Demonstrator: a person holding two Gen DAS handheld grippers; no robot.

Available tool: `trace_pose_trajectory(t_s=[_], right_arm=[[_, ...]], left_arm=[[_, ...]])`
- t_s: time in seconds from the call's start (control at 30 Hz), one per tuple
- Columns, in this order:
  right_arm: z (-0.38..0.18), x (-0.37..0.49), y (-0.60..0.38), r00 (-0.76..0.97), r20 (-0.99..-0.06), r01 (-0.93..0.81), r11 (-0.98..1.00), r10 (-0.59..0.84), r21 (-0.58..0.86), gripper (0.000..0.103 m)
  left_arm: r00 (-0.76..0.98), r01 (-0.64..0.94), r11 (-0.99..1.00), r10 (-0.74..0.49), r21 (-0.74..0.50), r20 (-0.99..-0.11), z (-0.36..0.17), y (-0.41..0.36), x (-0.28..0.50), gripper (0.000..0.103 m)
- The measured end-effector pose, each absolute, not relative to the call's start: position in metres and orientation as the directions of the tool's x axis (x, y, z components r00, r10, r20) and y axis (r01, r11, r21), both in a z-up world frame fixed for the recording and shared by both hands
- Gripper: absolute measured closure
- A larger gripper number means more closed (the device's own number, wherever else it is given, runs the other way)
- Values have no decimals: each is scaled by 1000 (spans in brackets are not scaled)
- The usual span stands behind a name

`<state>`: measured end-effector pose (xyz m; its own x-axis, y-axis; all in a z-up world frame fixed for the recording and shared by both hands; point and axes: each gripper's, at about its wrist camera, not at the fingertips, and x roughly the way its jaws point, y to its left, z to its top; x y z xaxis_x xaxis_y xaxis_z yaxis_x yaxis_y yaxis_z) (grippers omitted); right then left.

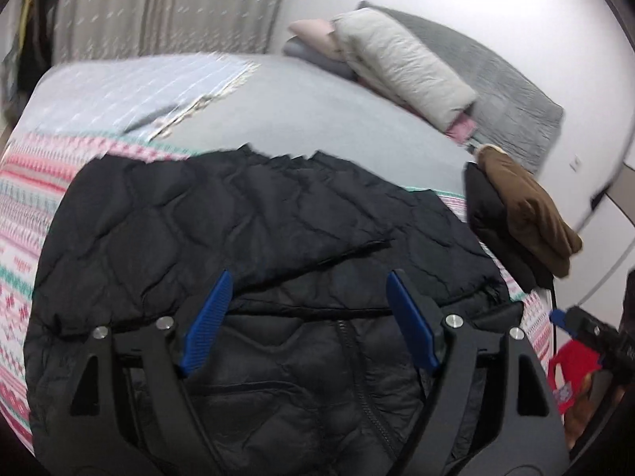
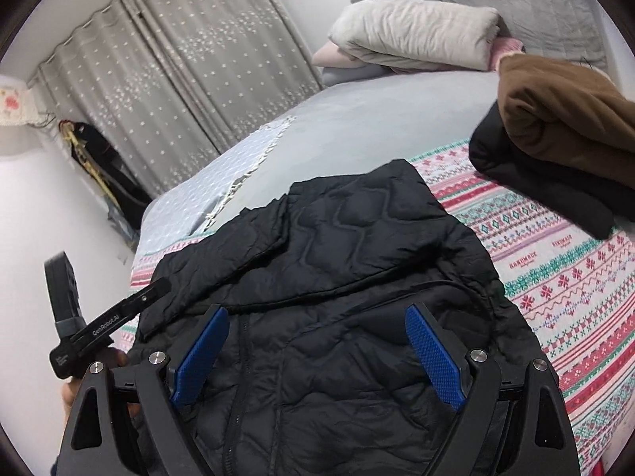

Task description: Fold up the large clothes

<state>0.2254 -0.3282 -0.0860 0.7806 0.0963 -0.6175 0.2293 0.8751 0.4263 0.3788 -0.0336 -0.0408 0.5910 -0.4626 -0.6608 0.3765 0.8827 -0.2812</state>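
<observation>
Left wrist view shows the left gripper (image 1: 307, 319) with jaws wide and empty above the black quilted jacket (image 1: 246, 214), which lies on the patterned bed cover (image 1: 24, 214) with one sleeve folded across its chest. Right wrist view shows the right gripper (image 2: 315, 355) equally wide, empty, over the zipper. Likely next: each side pinches a near hem corner squarely, then both lift evenly toward the collar.
</observation>
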Motion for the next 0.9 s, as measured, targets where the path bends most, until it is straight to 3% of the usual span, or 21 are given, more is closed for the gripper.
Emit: trace_pose_trajectory(t_s=[0.17, 0.3, 0.53, 0.6, 0.63, 0.67, 0.77, 0.9], right_arm=[[-97, 230, -340, 754, -640, 264, 825, 147, 500, 11], [-100, 230, -342, 749, -642, 268, 810, 166, 522, 11], [-94, 227, -346, 755, -637, 272, 809, 157, 521, 11], [-93, 227, -348, 760, -631, 266, 810, 157, 523, 11], [-92, 226, -349, 761, -630, 268, 810, 153, 521, 11], [-92, 226, -350, 762, -631, 272, 811, 148, 518, 11], [-92, 224, -358, 765, -626, 280, 799, 149, 532, 11], [-93, 223, -365, 771, -617, 287, 778, 158, 559, 11]], left_arm=[[629, 353, 935, -258, -26, -733, -69, -88, 379, 23], [705, 386, 877, -80, 286, -705, -78, -163, 385, 23], [726, 356, 831, 42, 428, -686, -101, -219, 414, 23], [715, 371, 815, 55, 445, -697, -111, -222, 419, 41], [700, 381, 815, 54, 436, -712, -115, -221, 422, 68], [680, 385, 823, 53, 418, -731, -119, -218, 424, 87], [655, 411, 852, -28, 325, -755, -116, -207, 416, 95], [627, 503, 821, -132, 270, -768, -109, -200, 381, 96]])
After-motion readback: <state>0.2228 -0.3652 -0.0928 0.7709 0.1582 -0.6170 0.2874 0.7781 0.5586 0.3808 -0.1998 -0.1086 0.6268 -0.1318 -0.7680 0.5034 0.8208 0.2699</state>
